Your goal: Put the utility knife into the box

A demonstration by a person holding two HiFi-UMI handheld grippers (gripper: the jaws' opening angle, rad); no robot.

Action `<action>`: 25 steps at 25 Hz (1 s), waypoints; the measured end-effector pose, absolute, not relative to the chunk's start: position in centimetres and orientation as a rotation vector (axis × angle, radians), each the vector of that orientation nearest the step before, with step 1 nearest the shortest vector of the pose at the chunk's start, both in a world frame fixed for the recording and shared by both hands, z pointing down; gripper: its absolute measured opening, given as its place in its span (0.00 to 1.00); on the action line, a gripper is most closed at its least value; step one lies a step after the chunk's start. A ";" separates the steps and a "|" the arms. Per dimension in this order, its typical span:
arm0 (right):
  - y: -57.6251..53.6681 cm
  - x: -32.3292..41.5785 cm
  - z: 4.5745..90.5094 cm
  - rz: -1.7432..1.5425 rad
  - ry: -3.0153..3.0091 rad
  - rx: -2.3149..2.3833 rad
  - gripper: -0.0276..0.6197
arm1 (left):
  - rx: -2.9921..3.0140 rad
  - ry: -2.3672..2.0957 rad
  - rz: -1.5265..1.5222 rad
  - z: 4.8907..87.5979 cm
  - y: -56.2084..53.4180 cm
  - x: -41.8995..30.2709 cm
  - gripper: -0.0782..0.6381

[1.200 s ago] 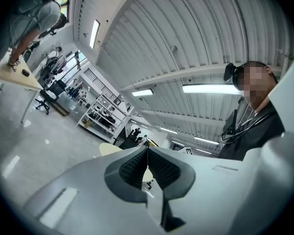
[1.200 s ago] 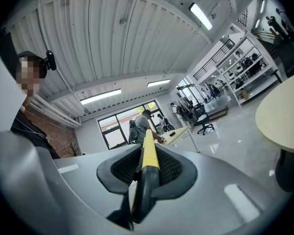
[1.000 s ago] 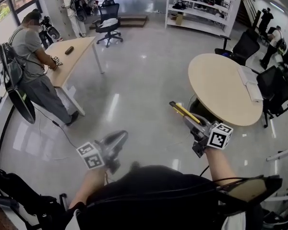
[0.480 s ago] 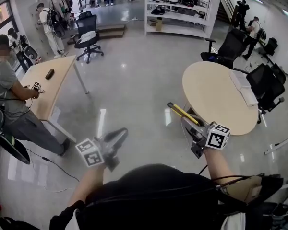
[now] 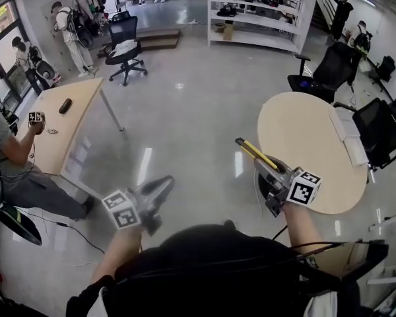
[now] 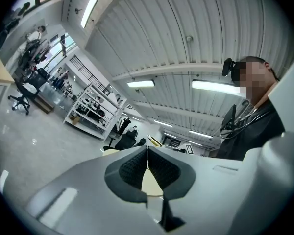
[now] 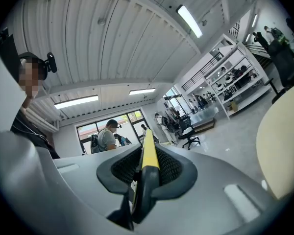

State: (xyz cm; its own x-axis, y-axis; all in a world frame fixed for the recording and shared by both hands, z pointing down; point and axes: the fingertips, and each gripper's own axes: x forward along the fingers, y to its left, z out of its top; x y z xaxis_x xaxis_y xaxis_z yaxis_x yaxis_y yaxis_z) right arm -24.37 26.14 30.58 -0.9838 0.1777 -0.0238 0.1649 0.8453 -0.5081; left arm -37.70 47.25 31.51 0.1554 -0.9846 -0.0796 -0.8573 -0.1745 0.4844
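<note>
Transport step, as I read it. R gripper (image 5: 265,169) clamped on utility knife (image 5: 253,150), yellow body sticking out fwd past the jaws. L gripper (image 5: 160,189) closed on nothing. No box in view. Round worktop (image 5: 317,121) just ahead-right of R gripper. Next: locate the box, bring knife over it.

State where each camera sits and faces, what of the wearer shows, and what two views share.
Head view: on the head, facing steeply down at floor and round table; torso, left tongs, right tongs.
Left gripper view: on the left tongs, facing along shut jaws toward shelves; torso at right.
Right gripper view: on the right tongs, along the clamped knife; torso at left.
Shared: shelves, in both gripper views.
</note>
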 end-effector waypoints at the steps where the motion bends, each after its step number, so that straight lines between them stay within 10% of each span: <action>1: 24.1 -25.0 30.7 0.827 -2.994 -0.298 0.18 | 2.100 -1.788 -0.545 31.5 45.4 -38.1 0.12; 25: -6.4 -30.0 32.3 0.928 -2.995 -0.282 0.18 | 2.096 -1.713 -0.516 31.4 14.2 -42.2 0.12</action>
